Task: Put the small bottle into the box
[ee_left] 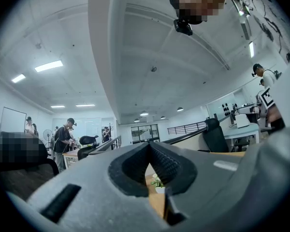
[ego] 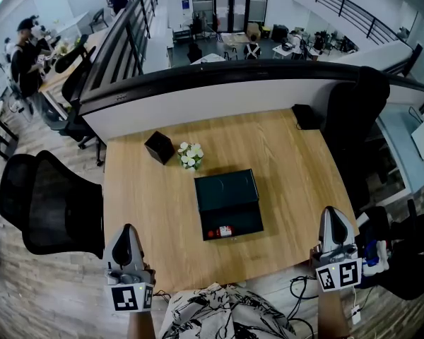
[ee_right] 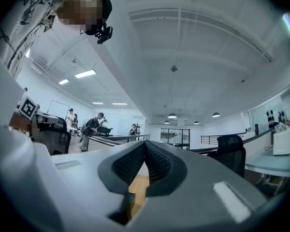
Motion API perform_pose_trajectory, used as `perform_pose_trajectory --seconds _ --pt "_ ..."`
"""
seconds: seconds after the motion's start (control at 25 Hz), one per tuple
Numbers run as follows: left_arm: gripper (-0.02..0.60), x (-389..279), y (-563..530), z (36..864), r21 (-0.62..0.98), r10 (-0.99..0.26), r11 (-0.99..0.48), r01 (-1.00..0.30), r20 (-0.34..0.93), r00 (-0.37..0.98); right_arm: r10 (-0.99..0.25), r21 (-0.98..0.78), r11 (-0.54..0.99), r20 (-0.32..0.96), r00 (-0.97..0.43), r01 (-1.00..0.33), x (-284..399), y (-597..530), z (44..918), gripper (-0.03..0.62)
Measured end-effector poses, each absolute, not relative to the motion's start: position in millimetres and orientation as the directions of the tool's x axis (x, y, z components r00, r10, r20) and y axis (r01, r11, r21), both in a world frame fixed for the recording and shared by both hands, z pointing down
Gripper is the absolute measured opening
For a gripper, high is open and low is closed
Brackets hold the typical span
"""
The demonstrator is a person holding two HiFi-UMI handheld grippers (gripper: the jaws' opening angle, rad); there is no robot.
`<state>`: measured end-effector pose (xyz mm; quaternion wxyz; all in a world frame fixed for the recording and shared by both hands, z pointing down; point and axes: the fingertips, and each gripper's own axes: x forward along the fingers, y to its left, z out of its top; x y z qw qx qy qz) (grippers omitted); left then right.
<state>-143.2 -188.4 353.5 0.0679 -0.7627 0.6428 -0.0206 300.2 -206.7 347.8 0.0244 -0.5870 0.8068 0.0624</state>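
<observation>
Plainly, the table (ego: pixel 148 203) has wide bare wood on either side of the box (ego: pixel 226 193), which sits mid-table, well apart from every edge. The far edge runs against a white partition (ego: pixel 219 101). A black mesh chair (ego: pixel 49 203) stands close by the left edge. A black cube (ego: pixel 159 147) and a flower pot (ego: pixel 191 156) stand just beyond the box's far-left corner.

The left claw (ego: pixel 127 232) hovers at the near-left corner and the right claw (ego: pixel 331 212) at the near-right edge. Both are well apart from the box. In the gripper views, the left claw (ee_left: pixel 149 146) and the right claw (ee_right: pixel 144 144) each have their jaws closed together on nothing.

The small bottle (ego: pixel 222 232) lies on its side along the box's near edge, apparently within its dark outline. Whether it rests inside cannot be told for certain. Its long axis runs roughly left to right, parallel to that edge. It is too small to tell which end carries the cap. The gripper views show only slivers of the table between the jaws.
</observation>
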Motion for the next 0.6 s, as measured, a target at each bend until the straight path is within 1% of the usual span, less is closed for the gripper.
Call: perform_pose_trajectory --seconds 0.28,0.6 --pt "-0.003 -147.1 -186.5 349.7 -0.13 -0.984 -0.158 -0.979 -0.056 0.167 -0.943 0.078 0.309 -0.1 -0.316 -0.948 298.8 -207.1 347.8 0.004" --pt "-0.003 -134.2 -192.9 350.4 -0.134 -0.979 -0.188 -0.973 -0.048 0.196 -0.936 0.081 0.333 -0.09 -0.34 -0.939 291.8 -212.4 350.7 0.005"
